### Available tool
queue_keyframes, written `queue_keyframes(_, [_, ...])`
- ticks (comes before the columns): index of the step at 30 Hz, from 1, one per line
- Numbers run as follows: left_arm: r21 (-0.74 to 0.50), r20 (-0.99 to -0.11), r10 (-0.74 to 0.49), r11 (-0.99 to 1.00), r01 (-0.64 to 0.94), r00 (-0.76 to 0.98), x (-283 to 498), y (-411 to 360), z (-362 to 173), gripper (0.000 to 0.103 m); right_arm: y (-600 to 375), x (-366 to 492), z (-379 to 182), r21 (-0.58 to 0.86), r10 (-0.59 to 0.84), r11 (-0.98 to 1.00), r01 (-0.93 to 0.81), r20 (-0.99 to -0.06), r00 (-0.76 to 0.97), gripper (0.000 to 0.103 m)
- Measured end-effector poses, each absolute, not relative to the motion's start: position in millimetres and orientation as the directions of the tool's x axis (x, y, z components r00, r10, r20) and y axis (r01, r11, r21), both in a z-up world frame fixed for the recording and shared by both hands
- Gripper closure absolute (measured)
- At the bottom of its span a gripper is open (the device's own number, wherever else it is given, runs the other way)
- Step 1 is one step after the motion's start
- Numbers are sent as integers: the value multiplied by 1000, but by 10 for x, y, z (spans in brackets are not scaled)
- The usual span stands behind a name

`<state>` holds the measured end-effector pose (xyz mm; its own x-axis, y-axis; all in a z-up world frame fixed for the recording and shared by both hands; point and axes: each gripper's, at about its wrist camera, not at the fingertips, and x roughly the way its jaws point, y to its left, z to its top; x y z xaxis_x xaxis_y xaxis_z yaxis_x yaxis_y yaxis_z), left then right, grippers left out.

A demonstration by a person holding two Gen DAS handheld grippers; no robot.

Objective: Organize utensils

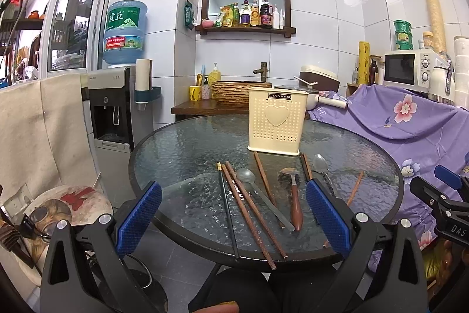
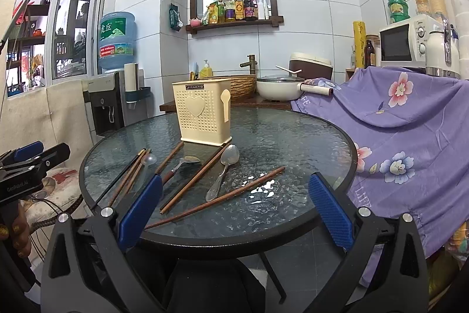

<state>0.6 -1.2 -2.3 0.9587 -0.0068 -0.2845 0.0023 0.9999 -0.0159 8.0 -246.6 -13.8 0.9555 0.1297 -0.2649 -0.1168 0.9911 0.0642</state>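
Left wrist view: the left tongs (image 1: 234,213) stand wide apart and empty above the near edge of the round glass counter (image 1: 181,137). A cream perforated utensil holder (image 1: 277,122) stands upright toward the far side. In front of it lie the loose utensils: a black chopstick (image 1: 227,210) at the left, brown chopsticks (image 1: 249,210) just beside it, a long-handled metal spoon (image 1: 263,195), a wooden-handled spoon (image 1: 294,195) and a steel spoon (image 1: 319,165) near the holder's right corner. Right wrist view: the right tongs (image 2: 234,210) are likewise spread wide, holding nothing. The holder (image 2: 202,113) stands left of centre on the counter (image 2: 293,137); the steel spoon (image 2: 224,171) lies between a pair of brown chopsticks (image 2: 193,181) and a single chopstick (image 2: 217,198). A purple floral cloth (image 2: 410,137) hangs at the right.
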Motion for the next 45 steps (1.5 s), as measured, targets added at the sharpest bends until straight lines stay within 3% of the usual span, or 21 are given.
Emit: queue_keyframes(45, [-6, -298, -16, 1000, 14, 955, 35, -79, -51, 6, -2490, 129, -190, 80, 130, 991, -111, -292, 947, 5])
